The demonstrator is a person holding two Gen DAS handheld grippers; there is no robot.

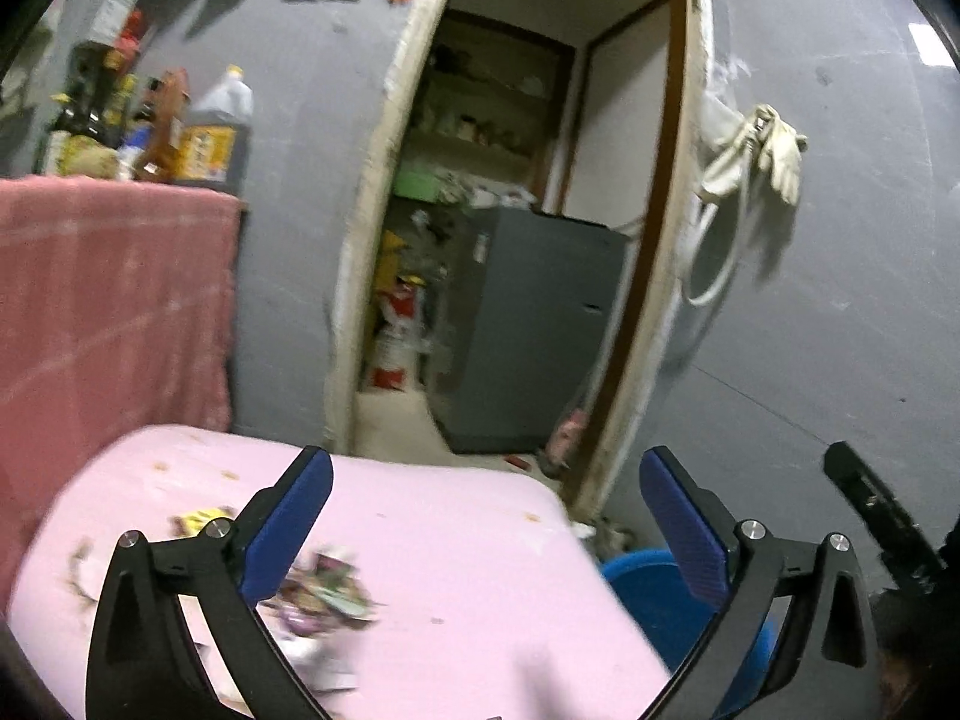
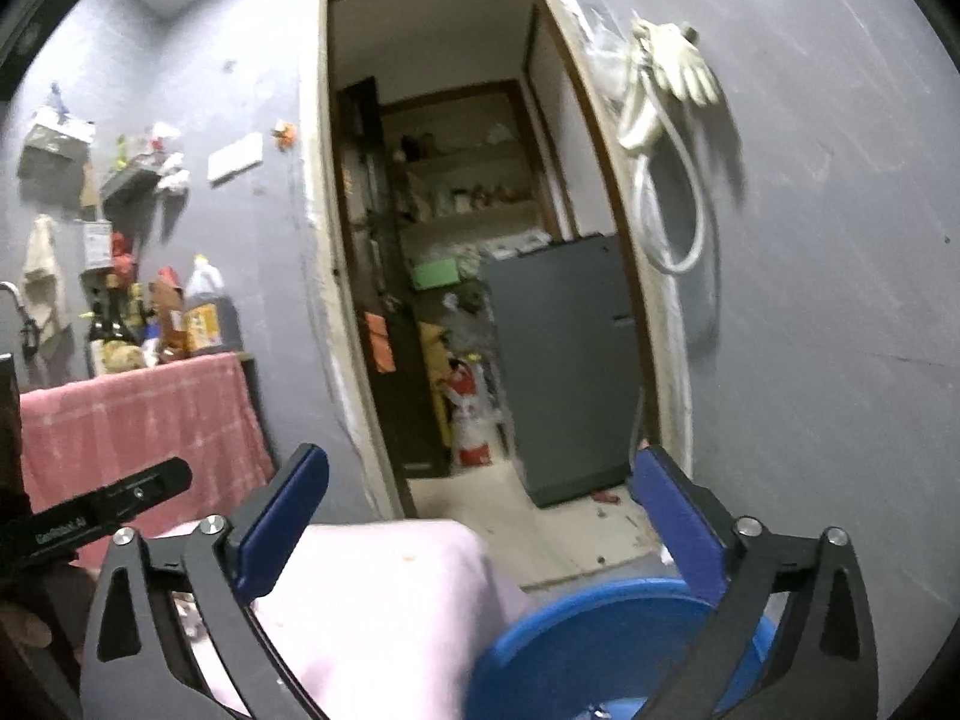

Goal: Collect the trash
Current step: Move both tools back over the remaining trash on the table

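Observation:
A crumpled purple wrapper (image 1: 327,594) and a yellow wrapper (image 1: 201,521) lie on a table with a pink cloth (image 1: 456,546). Small crumbs dot the cloth. My left gripper (image 1: 486,528) is open and empty, held above the table, its left finger just over the purple wrapper. A blue bin (image 1: 651,588) stands on the floor off the table's right end; it also shows in the right wrist view (image 2: 576,642). My right gripper (image 2: 480,522) is open and empty, above the bin and the table's corner (image 2: 384,588).
A grey wall with an open doorway (image 1: 516,210) faces me; a grey cabinet (image 1: 534,324) and cluttered shelves stand inside. A red towel (image 1: 108,300) hangs at left under bottles (image 1: 210,126). White gloves and a hose (image 1: 756,150) hang right of the door.

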